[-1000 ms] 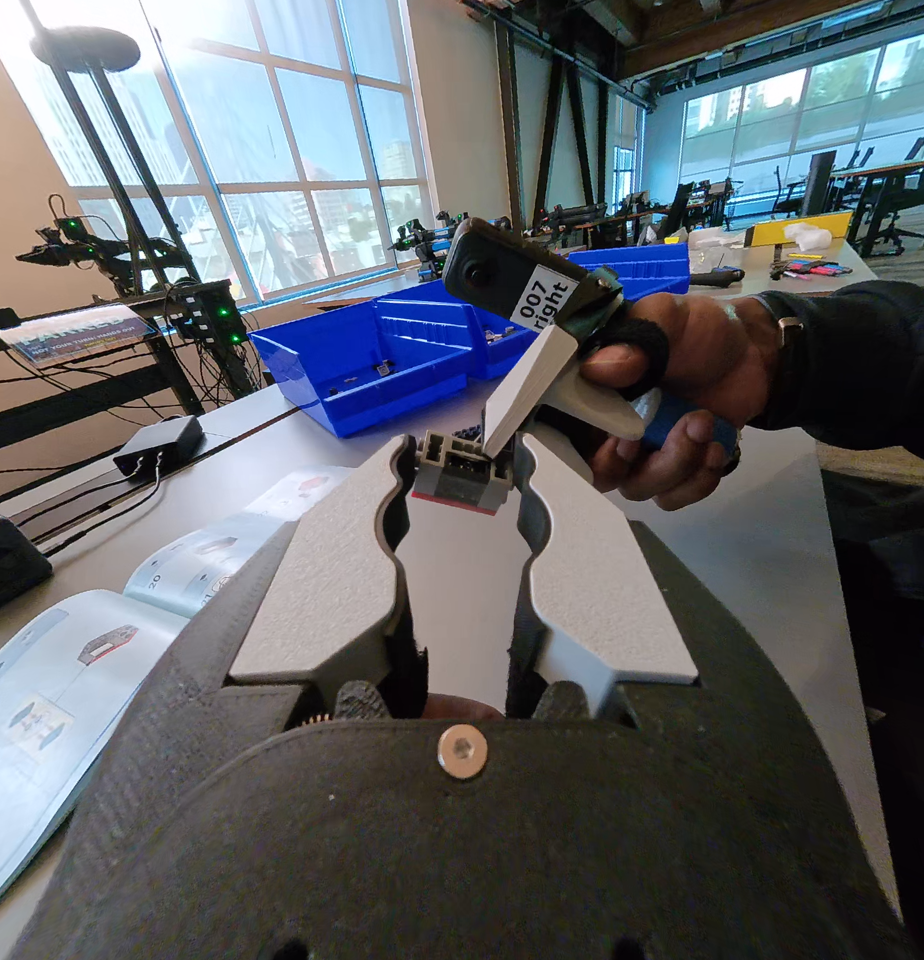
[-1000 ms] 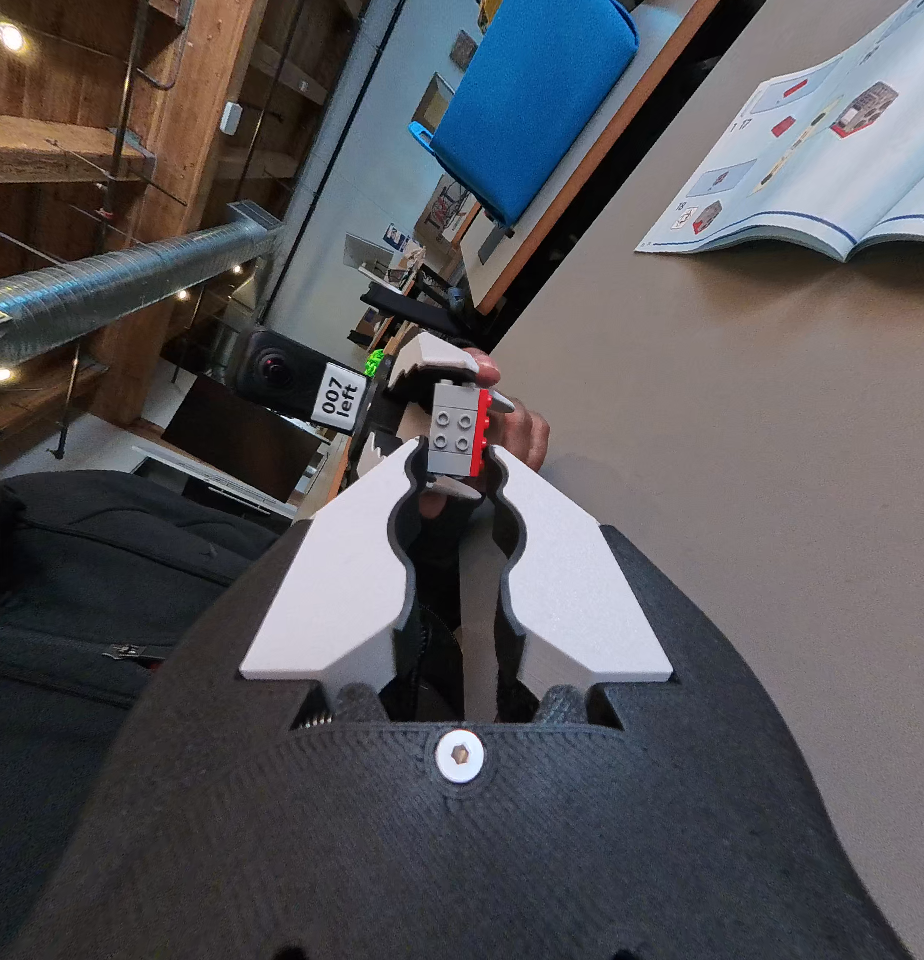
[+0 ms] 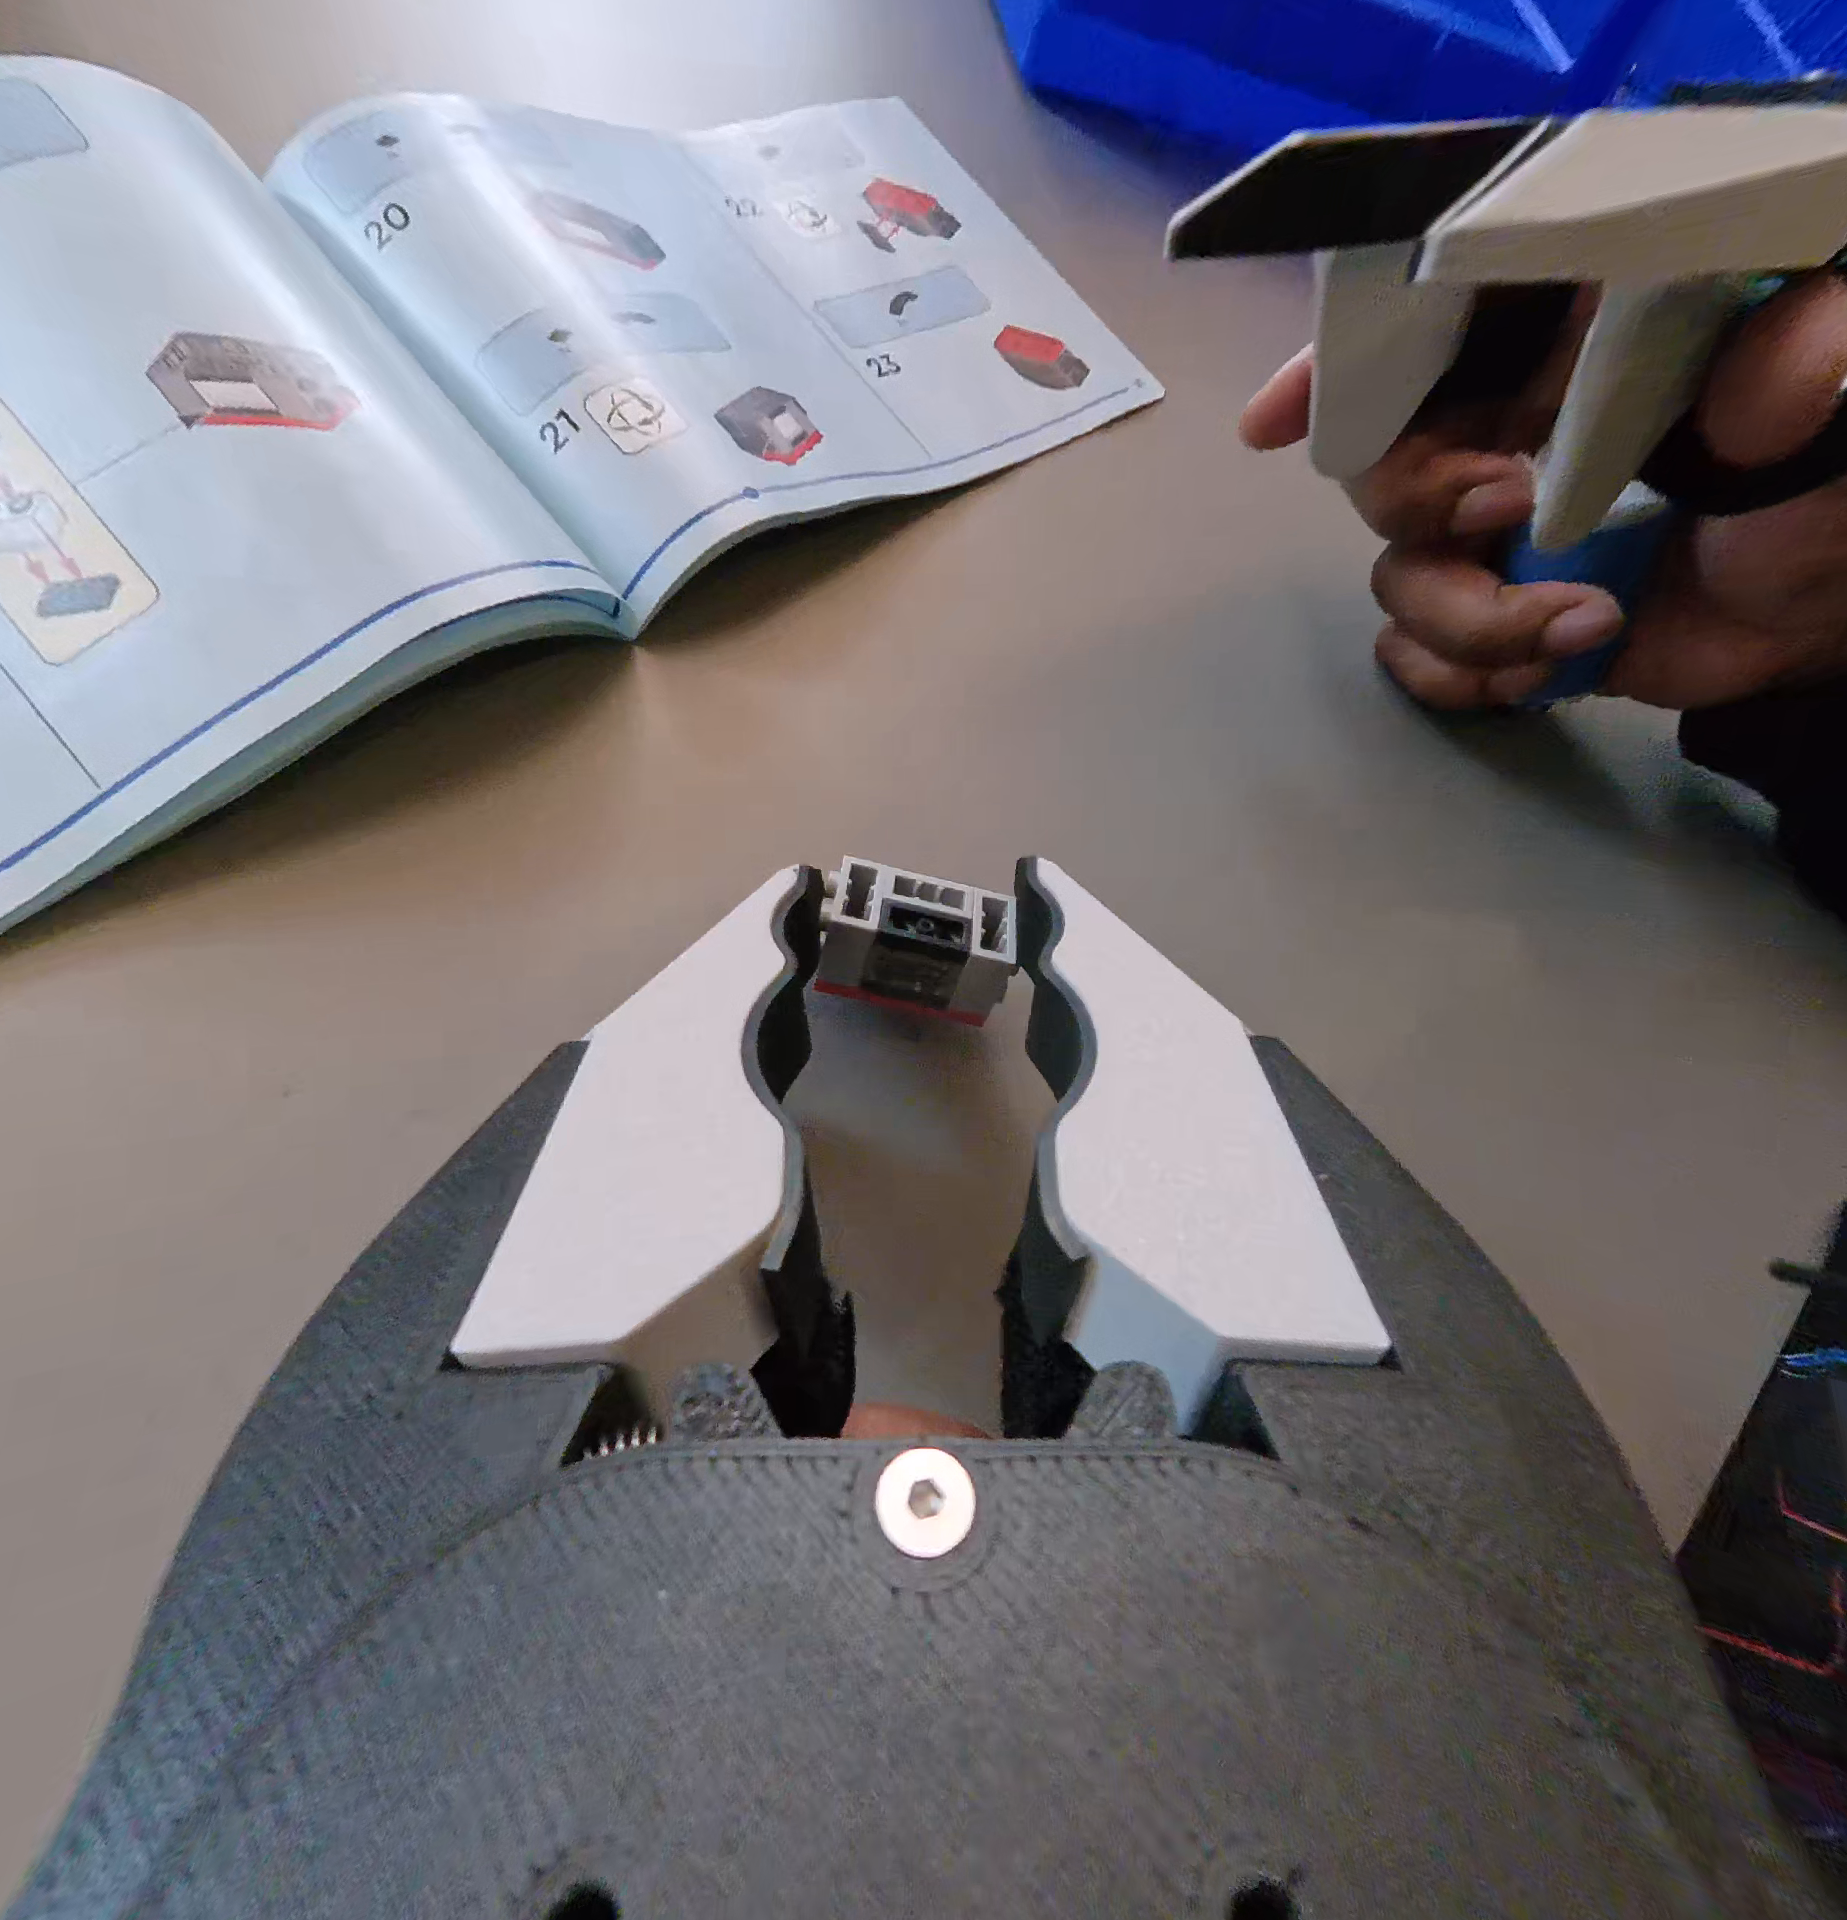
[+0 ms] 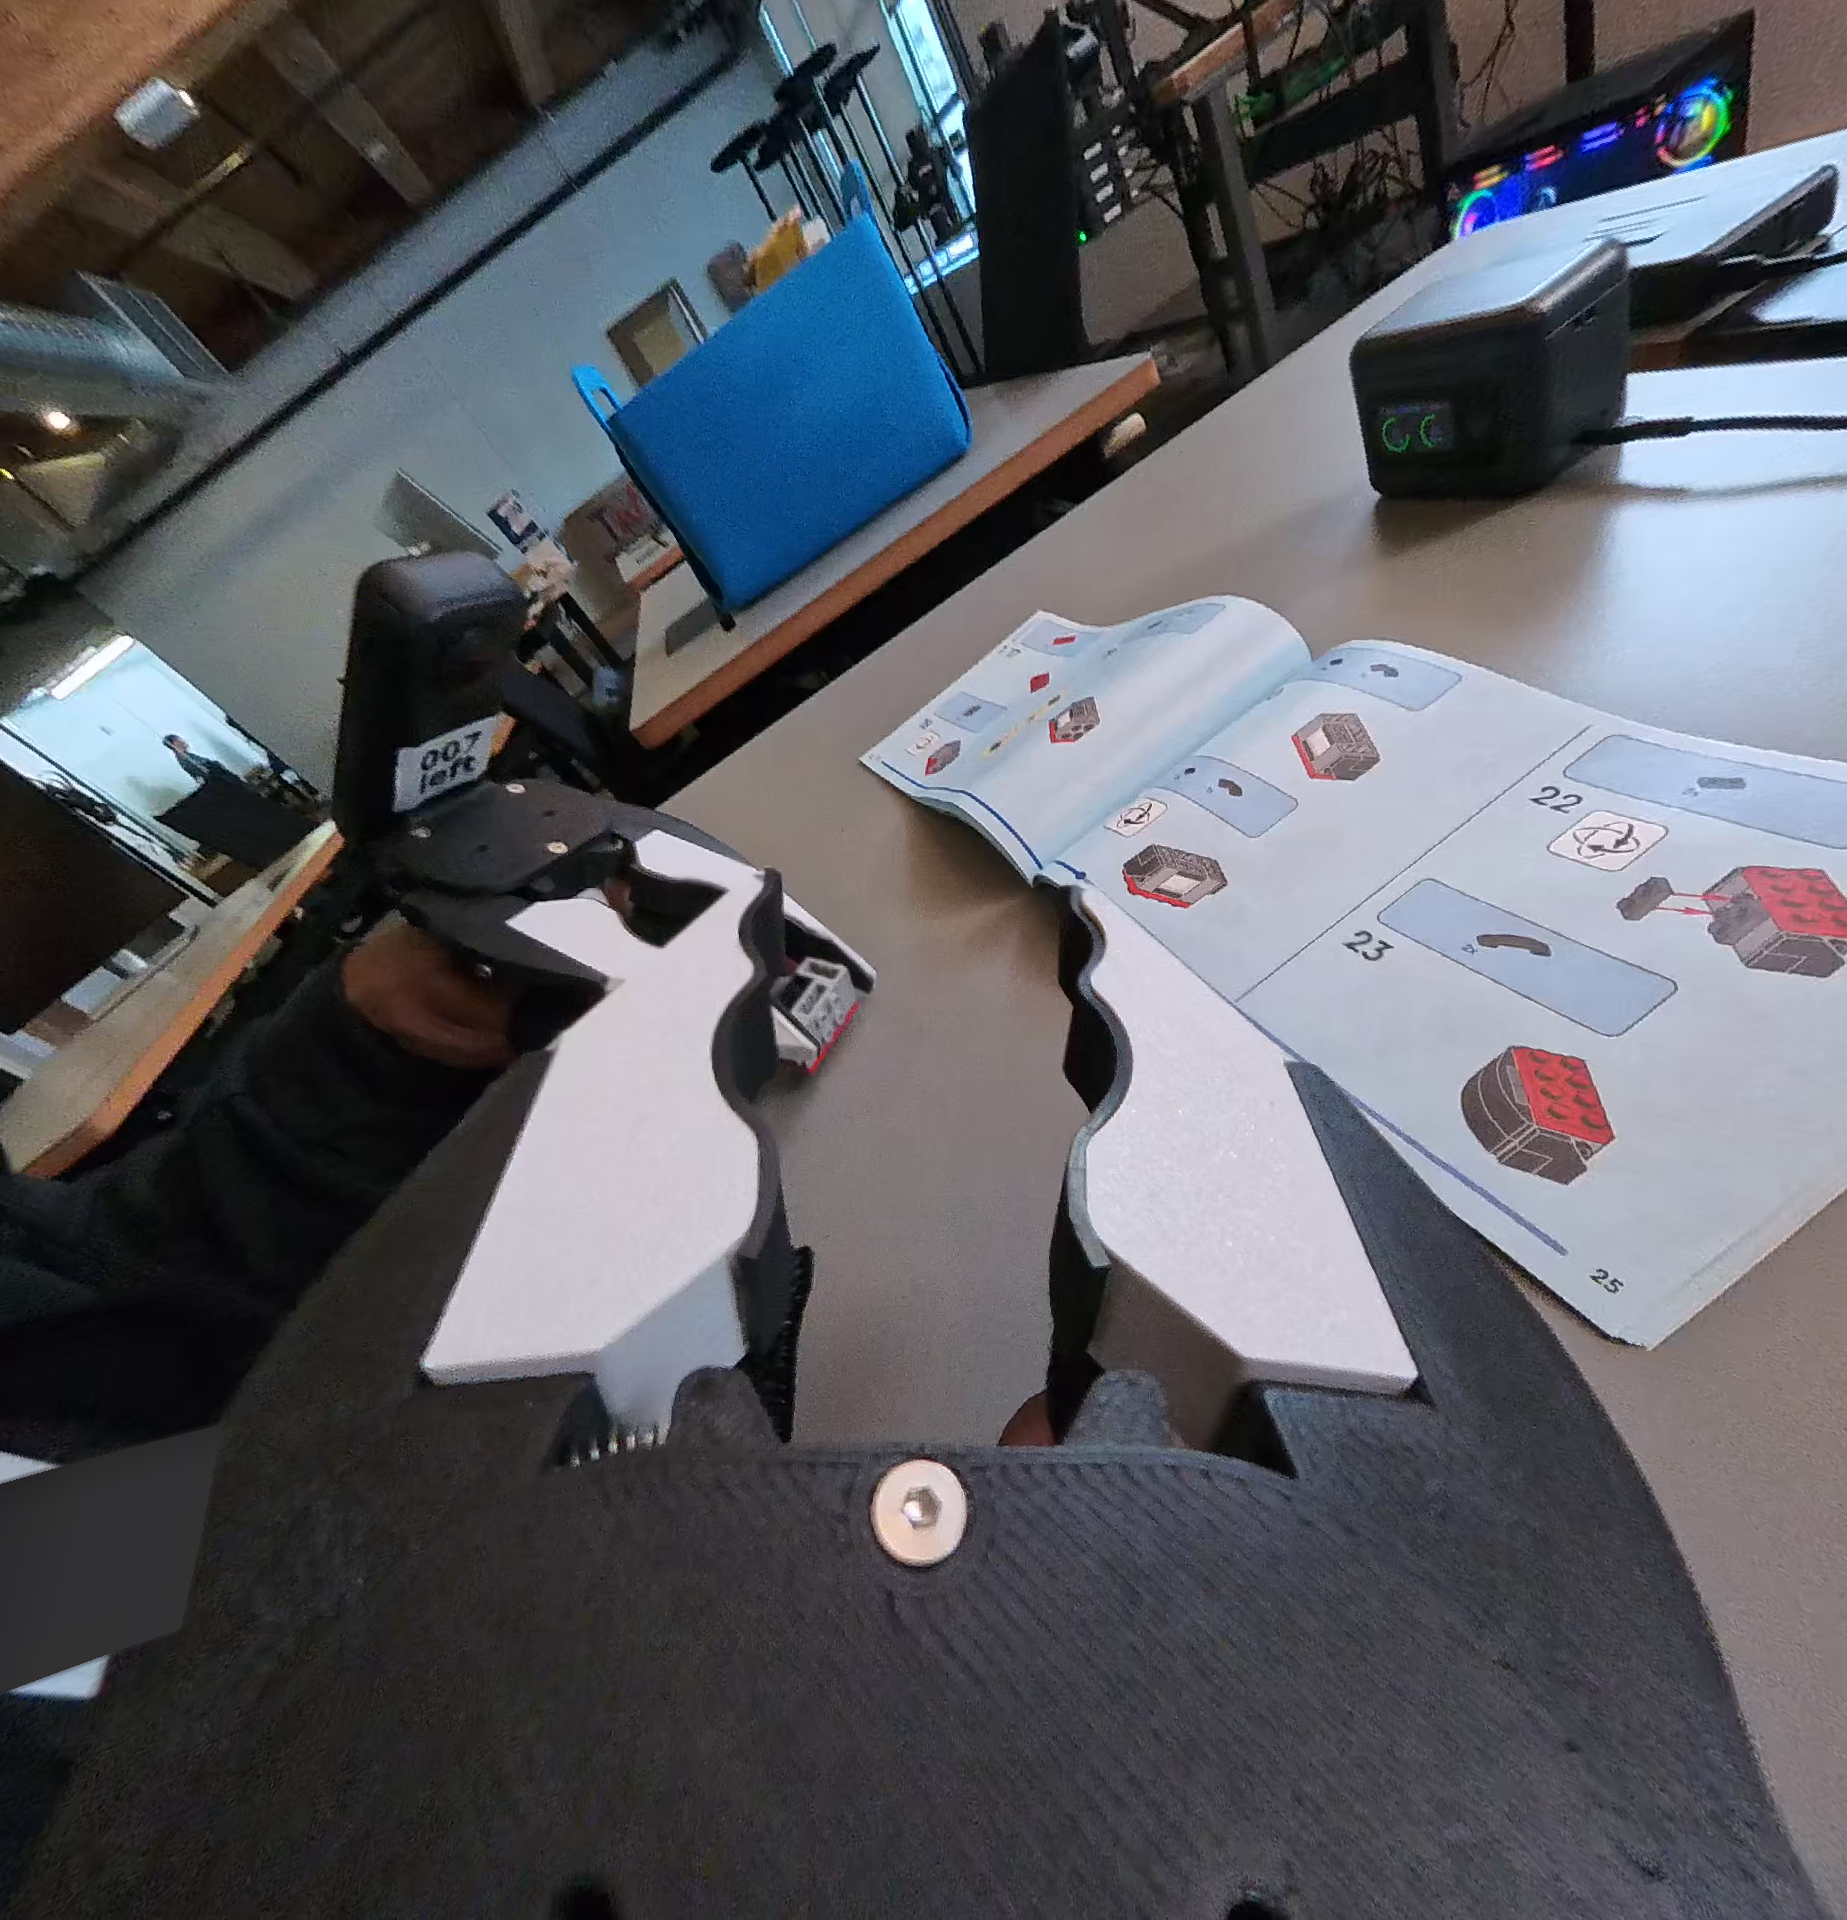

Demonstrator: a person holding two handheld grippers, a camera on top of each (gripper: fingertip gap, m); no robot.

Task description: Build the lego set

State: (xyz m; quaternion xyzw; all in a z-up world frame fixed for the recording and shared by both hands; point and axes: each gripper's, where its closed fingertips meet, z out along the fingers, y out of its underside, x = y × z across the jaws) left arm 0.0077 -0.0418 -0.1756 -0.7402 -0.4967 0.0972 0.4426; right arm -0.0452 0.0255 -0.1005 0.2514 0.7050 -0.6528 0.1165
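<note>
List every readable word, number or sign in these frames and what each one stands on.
Writing is not copied here; its carriers:
Open pale-blue instruction booklet: printed step numbers and a page number, legible.
White sticker on the black camera: short printed label, legible.
Black box-shaped power adapter: green glowing marks, too small to read.
Grey-and-red lego assembly: no writing visible.

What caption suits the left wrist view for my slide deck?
Left gripper clamps a grey-and-red lego block above the table, open instruction booklet beyond.
</note>
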